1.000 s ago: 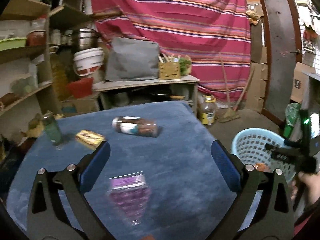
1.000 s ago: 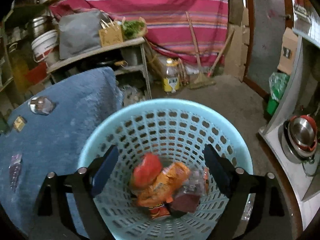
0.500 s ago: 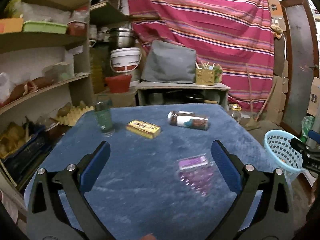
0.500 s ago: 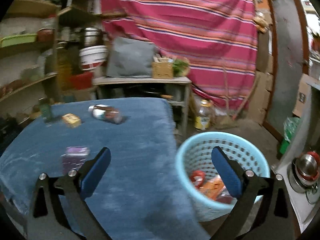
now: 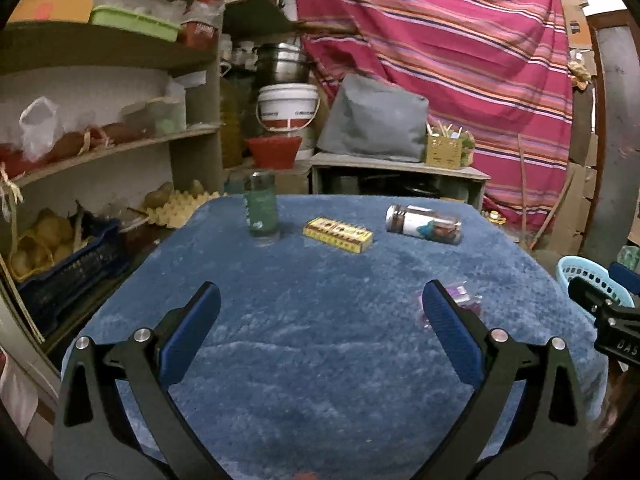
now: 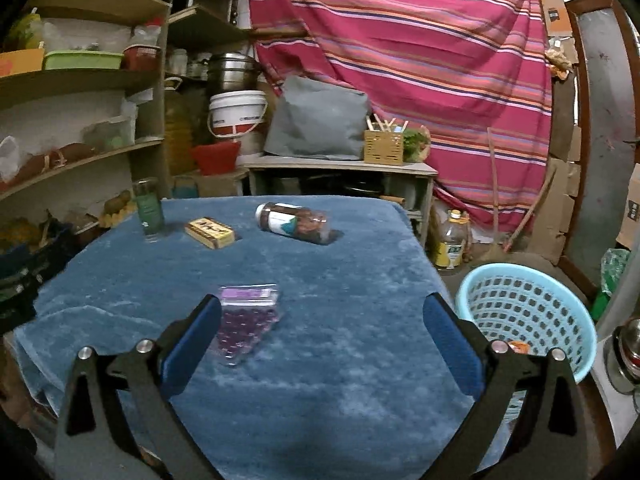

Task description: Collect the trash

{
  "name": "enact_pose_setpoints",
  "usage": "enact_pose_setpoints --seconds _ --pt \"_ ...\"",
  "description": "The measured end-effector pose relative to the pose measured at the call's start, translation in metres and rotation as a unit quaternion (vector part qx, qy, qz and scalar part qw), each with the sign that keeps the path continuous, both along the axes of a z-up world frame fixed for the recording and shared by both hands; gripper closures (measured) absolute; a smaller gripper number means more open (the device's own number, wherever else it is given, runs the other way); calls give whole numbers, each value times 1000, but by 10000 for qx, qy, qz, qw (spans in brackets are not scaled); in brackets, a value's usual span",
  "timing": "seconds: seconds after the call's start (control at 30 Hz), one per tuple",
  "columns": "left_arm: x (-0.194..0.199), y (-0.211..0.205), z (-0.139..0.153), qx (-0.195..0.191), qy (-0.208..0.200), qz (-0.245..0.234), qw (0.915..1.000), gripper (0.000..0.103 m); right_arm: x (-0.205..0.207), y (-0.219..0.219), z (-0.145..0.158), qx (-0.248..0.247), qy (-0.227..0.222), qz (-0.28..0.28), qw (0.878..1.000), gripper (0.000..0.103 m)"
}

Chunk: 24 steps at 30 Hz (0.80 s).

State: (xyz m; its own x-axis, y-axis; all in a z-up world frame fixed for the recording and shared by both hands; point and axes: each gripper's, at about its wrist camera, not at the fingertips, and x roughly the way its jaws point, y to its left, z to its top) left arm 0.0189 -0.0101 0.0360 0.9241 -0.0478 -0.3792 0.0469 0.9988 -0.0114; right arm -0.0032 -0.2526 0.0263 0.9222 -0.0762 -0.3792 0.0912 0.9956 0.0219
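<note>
On the blue-covered table lie a yellow box, a jar on its side, an upright green bottle and a clear packet of purple beads. The packet is partly hidden behind my left gripper's right finger in the left wrist view. My left gripper is open and empty above the table's near part. My right gripper is open and empty, with the packet just beside its left finger. The light blue basket with some wrappers stands on the floor, right of the table.
Shelves full of goods stand at the left. A low bench with a grey bag and a wicker box stands behind the table. An oil bottle and a broom are on the floor near the striped curtain.
My right gripper has swung from over the basket to face the table. My left gripper has turned left and back from the packet, so the bottle, box and jar show ahead.
</note>
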Motion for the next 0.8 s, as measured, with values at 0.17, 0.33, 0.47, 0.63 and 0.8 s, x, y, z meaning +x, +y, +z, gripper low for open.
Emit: enact_pose_setpoints --seconds 0.17,0.33,0.47,0.63,0.8 --pt "6 11 -16 17 175 95 9998 5 3 13 -7 -54 7 1 10000 5" --pt "9 17 -24 22 241 163 9996 5 3 20 -11 -106 -85 -108 9998 5" --pt "8 17 -27 51 202 213 9996 5 4 26 -16 -124 -113 -114 9998 4" --pt "9 12 -34 122 253 162 9995 5 6 34 -20 -122 -94 -24 9999 4" --pt "9 6 -37 236 238 101 9994 5 6 40 -22 -257 -110 -24 9996 4"
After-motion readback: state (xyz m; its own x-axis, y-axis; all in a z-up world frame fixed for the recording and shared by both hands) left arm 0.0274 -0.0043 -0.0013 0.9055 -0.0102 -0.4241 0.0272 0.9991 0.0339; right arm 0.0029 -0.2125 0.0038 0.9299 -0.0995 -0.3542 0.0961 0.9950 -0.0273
